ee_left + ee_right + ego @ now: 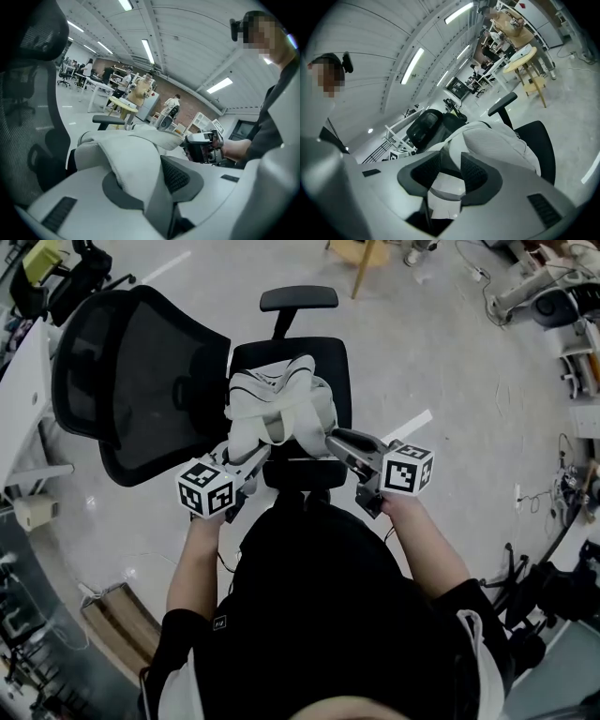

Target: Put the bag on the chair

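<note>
The bag (279, 401) is seen on the chair (334, 362), just ahead; the left hand-held gripper (251, 459) is parted round its fabric, the right hand-held gripper (336, 441) is spread wide.

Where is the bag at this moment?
In the head view, the white bag lies at centre on the black chair seat, with the mesh backrest to its left.
</note>
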A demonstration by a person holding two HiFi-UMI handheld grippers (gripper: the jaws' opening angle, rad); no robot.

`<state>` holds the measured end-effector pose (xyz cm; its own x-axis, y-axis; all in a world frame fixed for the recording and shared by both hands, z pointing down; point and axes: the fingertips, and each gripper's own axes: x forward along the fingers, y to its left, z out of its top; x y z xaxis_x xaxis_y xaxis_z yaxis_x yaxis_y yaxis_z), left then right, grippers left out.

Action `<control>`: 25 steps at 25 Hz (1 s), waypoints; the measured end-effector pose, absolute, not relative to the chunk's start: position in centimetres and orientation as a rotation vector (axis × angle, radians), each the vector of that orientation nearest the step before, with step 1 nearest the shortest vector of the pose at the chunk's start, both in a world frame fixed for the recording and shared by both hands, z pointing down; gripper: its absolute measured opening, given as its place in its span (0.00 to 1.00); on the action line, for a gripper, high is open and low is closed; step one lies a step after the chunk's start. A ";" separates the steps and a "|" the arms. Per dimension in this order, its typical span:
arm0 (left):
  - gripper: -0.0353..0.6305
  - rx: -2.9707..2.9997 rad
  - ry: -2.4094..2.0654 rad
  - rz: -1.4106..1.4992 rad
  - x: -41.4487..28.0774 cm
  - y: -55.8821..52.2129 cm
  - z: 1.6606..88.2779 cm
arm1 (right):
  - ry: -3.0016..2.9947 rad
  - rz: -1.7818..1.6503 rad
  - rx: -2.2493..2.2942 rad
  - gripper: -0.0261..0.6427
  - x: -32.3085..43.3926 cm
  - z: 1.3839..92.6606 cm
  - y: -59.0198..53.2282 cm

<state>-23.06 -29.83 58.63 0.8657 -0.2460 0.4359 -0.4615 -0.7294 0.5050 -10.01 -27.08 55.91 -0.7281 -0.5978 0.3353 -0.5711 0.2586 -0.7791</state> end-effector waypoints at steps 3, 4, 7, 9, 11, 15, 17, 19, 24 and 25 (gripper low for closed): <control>0.29 2.399 -0.597 0.492 -22.8 -28.8 59.0 | 2.444 -1.516 -1.145 0.26 -8.5 56.2 -25.5; 0.30 2.392 -0.632 0.499 -22.9 -28.6 59.0 | 2.444 -1.511 -1.139 0.26 -8.3 56.0 -25.1; 0.32 2.372 -0.756 0.559 -23.7 -27.6 59.0 | 2.444 -1.484 -1.109 0.26 -8.1 55.1 -24.1; 0.34 2.364 -0.834 0.636 -24.2 -26.8 59.1 | 2.445 -1.460 -1.085 0.25 -8.1 54.2 -23.6; 0.38 2.347 -0.899 0.723 -24.9 -26.1 59.7 | 2.459 -1.438 -1.056 0.24 -8.2 53.3 -23.1; 0.44 2.290 -0.981 0.777 -26.1 -24.5 60.7 | 2.484 -1.403 -1.021 0.24 -8.4 52.6 -21.9; 0.45 2.276 -1.070 0.761 -26.8 -24.1 60.1 | 2.481 -1.388 -1.020 0.24 -7.9 52.5 -21.1; 0.46 2.296 -1.175 0.726 -27.2 -23.8 58.4 | 2.467 -1.367 -1.024 0.24 -7.0 52.2 -20.5; 0.42 2.380 -1.234 0.620 -26.6 -22.3 54.3 | 2.519 -1.217 -1.067 0.23 -5.6 49.6 -19.4; 0.41 2.398 -1.231 0.607 -26.4 -22.1 53.6 | 2.549 -1.168 -1.077 0.23 -5.6 48.8 -19.4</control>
<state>-26.39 -22.09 53.56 0.5243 -0.6647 0.5322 -0.8270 -0.5465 0.1321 -5.63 -19.37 48.78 -0.7346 -0.6590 0.1615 -0.5525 0.4429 -0.7061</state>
